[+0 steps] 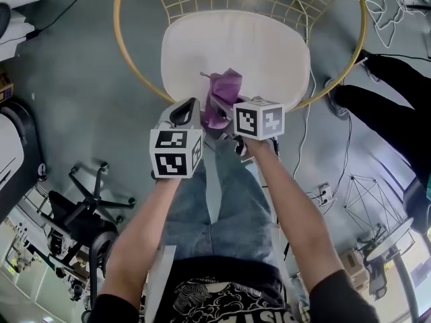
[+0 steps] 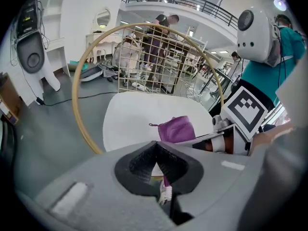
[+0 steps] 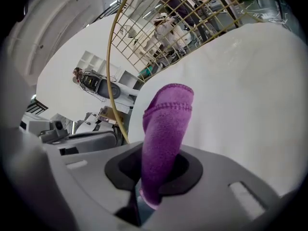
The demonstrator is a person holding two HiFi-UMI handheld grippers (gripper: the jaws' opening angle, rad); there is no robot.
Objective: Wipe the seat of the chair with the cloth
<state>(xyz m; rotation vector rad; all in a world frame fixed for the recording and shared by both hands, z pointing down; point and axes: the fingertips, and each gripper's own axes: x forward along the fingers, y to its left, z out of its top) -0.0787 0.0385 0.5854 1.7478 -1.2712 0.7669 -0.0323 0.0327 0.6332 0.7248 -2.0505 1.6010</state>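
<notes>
The chair has a white seat cushion (image 1: pixel 236 49) inside a gold hoop and wire back (image 1: pixel 138 79). A purple cloth (image 1: pixel 222 96) hangs bunched over the seat's front edge, with my right gripper (image 1: pixel 219 118) shut on it. In the right gripper view the cloth (image 3: pixel 166 129) rises from between the jaws, with the white seat (image 3: pixel 240 95) behind it. My left gripper (image 1: pixel 188 108) hovers just left of the cloth, shut with nothing in it. The left gripper view shows its jaws (image 2: pixel 155 146) meeting, with the cloth (image 2: pixel 177 129) and seat (image 2: pixel 130 117) beyond.
A black office chair (image 1: pixel 81 214) stands on the grey floor at lower left. Cables (image 1: pixel 397 12) trail at upper right, and a person's dark-trousered legs (image 1: pixel 397 93) stand right of the chair. A white robot head (image 2: pixel 255 35) shows in the left gripper view.
</notes>
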